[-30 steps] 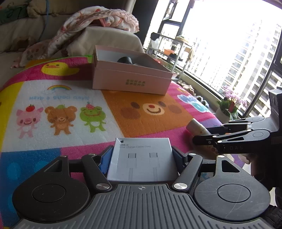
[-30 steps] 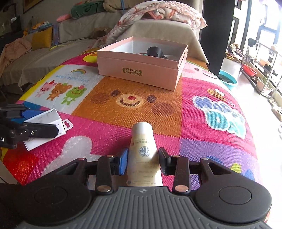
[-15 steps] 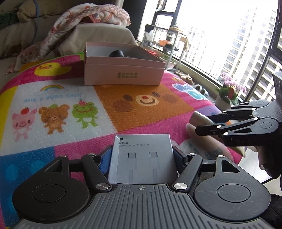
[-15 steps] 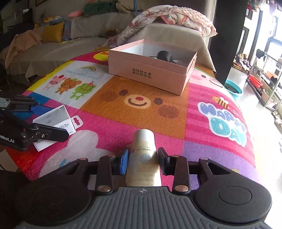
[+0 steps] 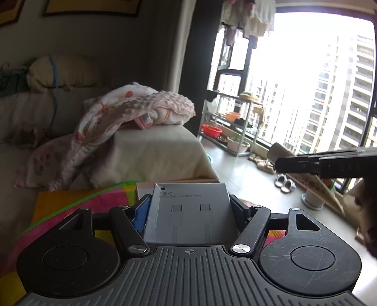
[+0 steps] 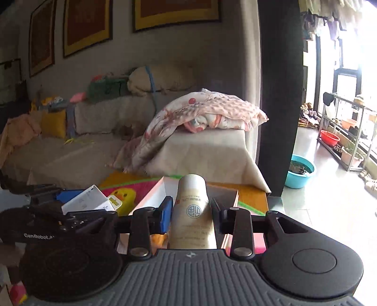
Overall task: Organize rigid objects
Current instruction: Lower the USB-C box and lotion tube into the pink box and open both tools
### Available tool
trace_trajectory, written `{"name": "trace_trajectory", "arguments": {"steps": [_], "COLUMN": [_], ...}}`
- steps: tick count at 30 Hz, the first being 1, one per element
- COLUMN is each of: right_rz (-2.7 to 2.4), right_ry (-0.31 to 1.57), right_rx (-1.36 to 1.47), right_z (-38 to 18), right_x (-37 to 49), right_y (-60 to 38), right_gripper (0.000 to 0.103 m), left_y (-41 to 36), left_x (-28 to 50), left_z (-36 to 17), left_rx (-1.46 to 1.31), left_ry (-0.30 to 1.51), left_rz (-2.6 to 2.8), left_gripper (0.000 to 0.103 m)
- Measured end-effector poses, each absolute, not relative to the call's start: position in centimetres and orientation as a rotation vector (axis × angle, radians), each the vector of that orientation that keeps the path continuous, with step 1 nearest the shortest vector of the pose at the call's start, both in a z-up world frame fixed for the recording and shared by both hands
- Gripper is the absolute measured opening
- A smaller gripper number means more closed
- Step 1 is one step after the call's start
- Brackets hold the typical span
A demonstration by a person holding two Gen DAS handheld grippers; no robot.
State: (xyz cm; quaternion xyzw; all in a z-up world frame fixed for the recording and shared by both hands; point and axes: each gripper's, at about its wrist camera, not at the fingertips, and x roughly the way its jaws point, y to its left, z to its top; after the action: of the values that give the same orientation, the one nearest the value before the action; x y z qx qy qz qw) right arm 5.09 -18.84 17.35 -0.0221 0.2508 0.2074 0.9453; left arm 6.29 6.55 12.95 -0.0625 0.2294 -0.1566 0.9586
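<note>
The left gripper clamps a white cable box; the right gripper pinches a cream bottle over the open pink box, contents hidden.

A long sofa under a pale cover runs along the grey wall, which carries framed pictures with yellow borders. A floral blanket is heaped over the sofa's near end, with a tied cream bundle and assorted cushions further back. A dark pillar divides the seating from the bright side of the room, where a tall window lets in glaring daylight and shows high-rise blocks outside. A metal rack with basins and potted plants stands before the glass. A teal basin sits on the glossy pale floor, and slippers lie near the window.
</note>
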Motion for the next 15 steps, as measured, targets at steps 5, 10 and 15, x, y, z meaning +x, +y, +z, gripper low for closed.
{"name": "trace_trajectory", "arguments": {"steps": [5,10,15], "right_rz": [0.318,0.270,0.254], "right_ry": [0.586,0.664,0.717], "right_rx": [-0.027,-0.042,-0.039], "right_z": [14.6,9.9,6.6], "right_x": [13.8,17.9,19.6], "right_y": [-16.1,-14.8,-14.5], "right_gripper": [0.035,0.035,0.035], "left_y": [5.7,4.7,3.8], "left_x": [14.0,17.6,18.8], "left_z": [10.6,7.6,5.1], "left_rx": [-0.199,-0.166,-0.079], "left_ry": [0.536,0.592,0.645], "left_rz": [-0.296,-0.257,-0.203], "left_gripper": [0.074,0.074,0.074]}}
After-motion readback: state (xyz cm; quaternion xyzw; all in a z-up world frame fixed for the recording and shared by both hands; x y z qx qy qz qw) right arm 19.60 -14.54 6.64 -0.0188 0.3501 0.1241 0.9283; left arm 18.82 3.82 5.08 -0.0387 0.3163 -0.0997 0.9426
